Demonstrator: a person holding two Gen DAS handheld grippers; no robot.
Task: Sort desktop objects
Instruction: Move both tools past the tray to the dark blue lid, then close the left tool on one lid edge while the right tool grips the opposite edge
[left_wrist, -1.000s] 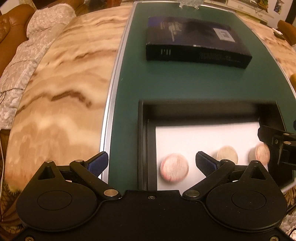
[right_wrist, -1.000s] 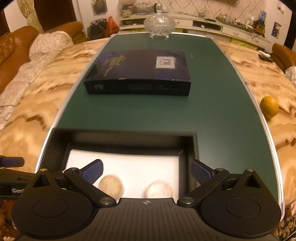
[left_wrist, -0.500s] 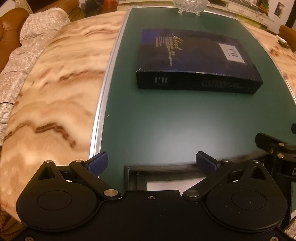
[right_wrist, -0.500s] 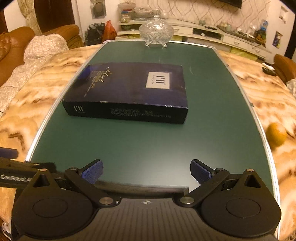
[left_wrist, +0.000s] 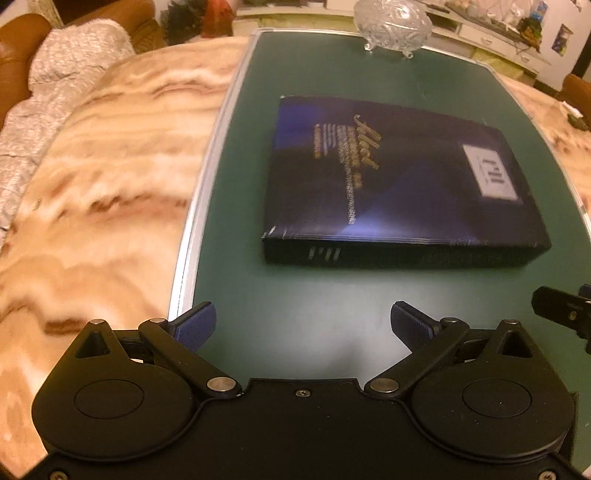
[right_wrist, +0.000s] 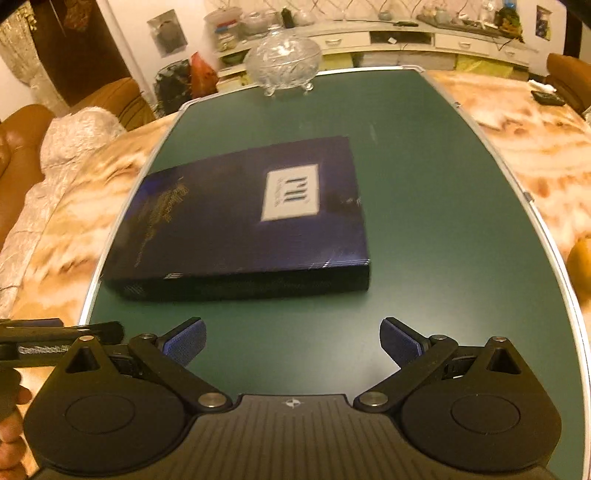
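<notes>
tray gone from view | dark box (left_wrist: 399, 184) nearer | both grippers empty

Both tongs (left_wrist: 301, 323) (right_wrist: 291, 341) are black with round housings, silver pivot pins and ribbed blue pads (left_wrist: 195, 321).

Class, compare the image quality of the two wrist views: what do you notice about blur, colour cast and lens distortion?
Left wrist view: warm orange cast; the box lettering is smeared by motion blur, and the mat edge bows from the fisheye lens. Right wrist view: same cast, the box label is blurred, while the right gripper stays sharp.
</notes>
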